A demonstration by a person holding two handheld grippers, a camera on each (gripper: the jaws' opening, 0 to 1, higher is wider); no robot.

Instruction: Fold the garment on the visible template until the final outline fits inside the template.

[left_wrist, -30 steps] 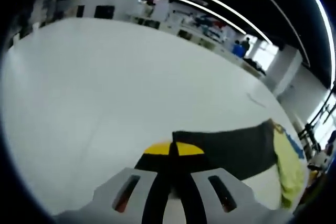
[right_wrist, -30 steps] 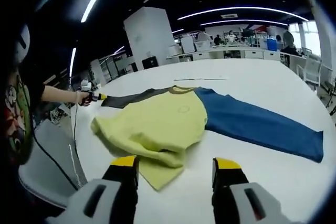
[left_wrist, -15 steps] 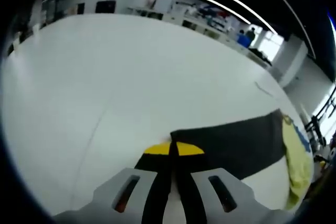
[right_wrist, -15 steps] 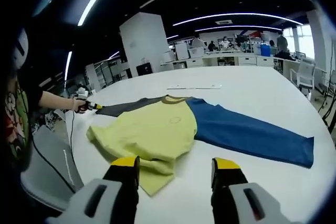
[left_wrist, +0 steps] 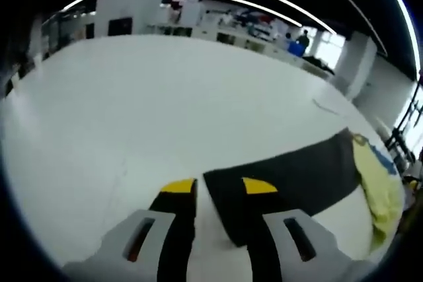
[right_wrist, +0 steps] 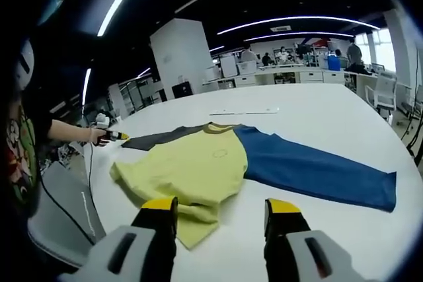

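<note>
The left gripper [left_wrist: 220,193] has let go: half a second ago its yellow-tipped jaws were pinched shut on the end of the dark grey sleeve [left_wrist: 284,176], and now they stand apart with the cuff lying flat on the white counter [left_wrist: 165,97] between and just ahead of them, nearer the right jaw. The sleeve runs away from the jaws toward the right, where the yellow body of the shirt [left_wrist: 377,189] begins. I take this as the sleeve having been drawn out straight and set down, so the spreading step looks finished on this side and folding has not yet begun.

In the right gripper view the right gripper [right_wrist: 221,209] hangs released, jaws wide apart and gripping nothing. The shirt [right_wrist: 198,163] lies just beyond the jaws, its rumpled lower hem doubled under itself near the left jaw. The blue sleeve [right_wrist: 317,173] stretches off ahead and to the right; the grey sleeve [right_wrist: 155,140] reaches far left, where the left gripper [right_wrist: 109,135] sits at its cuff in the person's hand.

I cannot make out a template outline on the counter. A thin strip [right_wrist: 244,110] lies on the counter well beyond the collar. Further back are desks, chairs and people, well apart from the work. The bunched hem is the likely obstacle to a clean fold.
</note>
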